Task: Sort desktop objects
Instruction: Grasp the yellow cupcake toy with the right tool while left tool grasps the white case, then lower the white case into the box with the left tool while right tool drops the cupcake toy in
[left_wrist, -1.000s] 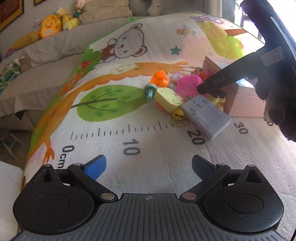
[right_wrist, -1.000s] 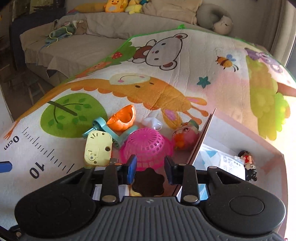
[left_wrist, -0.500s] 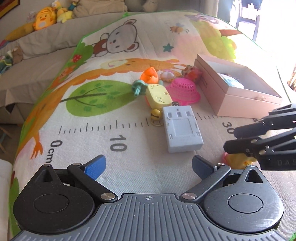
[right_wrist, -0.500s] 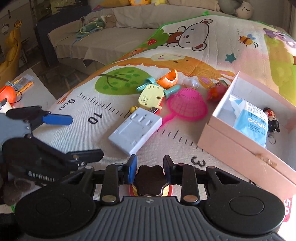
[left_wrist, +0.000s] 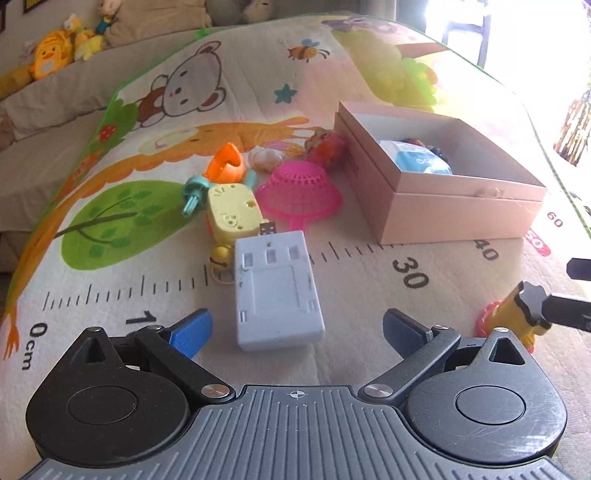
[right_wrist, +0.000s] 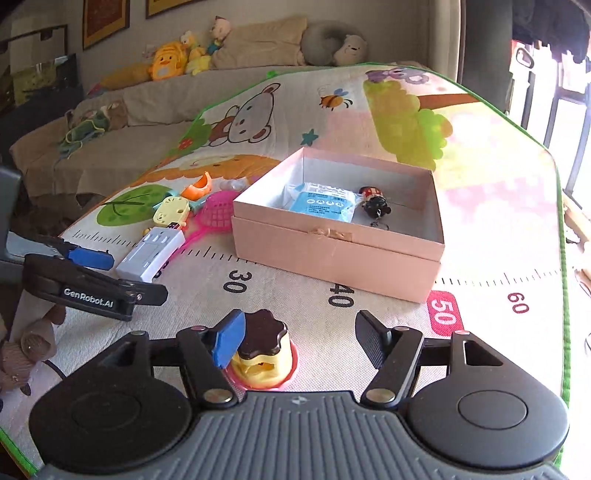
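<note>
A yellow pudding toy with a brown top (right_wrist: 263, 350) stands on the mat between my right gripper's (right_wrist: 301, 341) open jaws, against the left blue pad; it also shows in the left wrist view (left_wrist: 515, 315). My left gripper (left_wrist: 295, 328) is open just before a grey plastic case (left_wrist: 275, 291). The open pink box (right_wrist: 332, 240) holds a blue packet (right_wrist: 320, 202) and a small doll (right_wrist: 375, 201). A yellow toy (left_wrist: 232, 212), pink strainer (left_wrist: 299, 188) and orange piece (left_wrist: 225, 166) lie in a cluster left of the box.
A small gold bell (left_wrist: 219, 254) lies by the grey case. A red-pink toy (left_wrist: 325, 144) sits at the box's far corner. A sofa with plush toys (right_wrist: 173, 61) runs behind the play mat (right_wrist: 480, 184).
My right gripper has opened and released the pudding toy onto the mat near the 40 mark. My left gripper has moved closer to the grey case.
</note>
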